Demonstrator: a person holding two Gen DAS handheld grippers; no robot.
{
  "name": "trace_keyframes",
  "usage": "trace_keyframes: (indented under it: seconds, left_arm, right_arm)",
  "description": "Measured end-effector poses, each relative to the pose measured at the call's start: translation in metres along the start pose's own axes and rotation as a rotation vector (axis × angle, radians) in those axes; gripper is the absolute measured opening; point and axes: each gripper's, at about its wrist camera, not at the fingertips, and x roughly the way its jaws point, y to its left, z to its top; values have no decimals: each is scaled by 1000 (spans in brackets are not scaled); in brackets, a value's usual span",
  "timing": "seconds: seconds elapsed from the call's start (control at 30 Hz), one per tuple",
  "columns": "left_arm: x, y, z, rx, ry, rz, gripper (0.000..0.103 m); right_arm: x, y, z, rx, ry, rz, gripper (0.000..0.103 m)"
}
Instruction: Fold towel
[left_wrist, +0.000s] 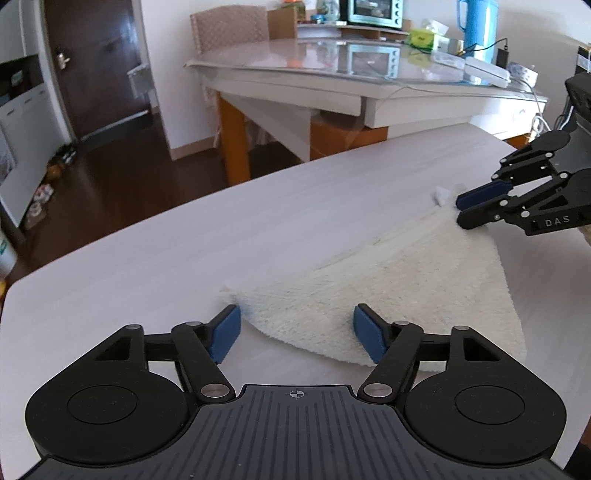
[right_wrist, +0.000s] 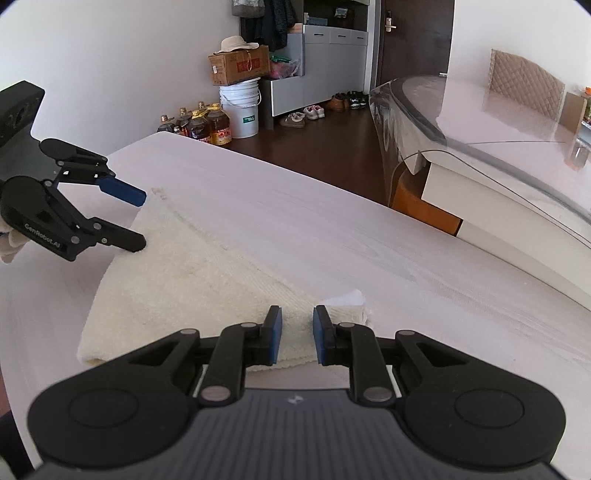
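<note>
**Towel folded on the white table, a gripper at each end**

Towel (left_wrist: 399, 291), cream and fluffy, lies folded on the white table (left_wrist: 184, 240). Left gripper (left_wrist: 295, 332) sits at one corner with its jaws spread wide, the pads clear of the cloth. Right gripper (right_wrist: 297, 338) is at the other end, its blue pads (right_wrist: 276, 339) drawn close with a narrow gap; whether they pinch the towel I cannot tell

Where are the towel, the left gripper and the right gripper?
towel (left_wrist: 417, 288), left wrist view, middle of its top layer
left gripper (left_wrist: 295, 332), left wrist view, between its fingertips
right gripper (right_wrist: 297, 334), right wrist view, between its fingertips
</note>
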Motion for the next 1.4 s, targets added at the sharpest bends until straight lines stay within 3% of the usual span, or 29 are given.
trace_keyframes:
  seconds: [0.4,0.6,1.03,1.1,1.13,1.4]
  left_arm:
    - [5,3,0,-14,8,36,93]
    - [9,5,2,6,9,41,100]
    - [13,6,4,39,-7,21,102]
    - [5,2,4,43,-26,14,102]
    - [2,0,3,42,-35,2,102]
    - [-19,-52,0,105,-107,-104,102]
  right_arm:
    - [13,-2,5,6,-8,-16,22]
    - [16,3,2,39,-14,-71,23]
    - [10,18,0,28,3,-122,25]
    - [5,20,2,35,-15,-105,37]
    - [4,23,2,35,-23,-97,38]
    - [11,32,-1,23,-32,-60,33]
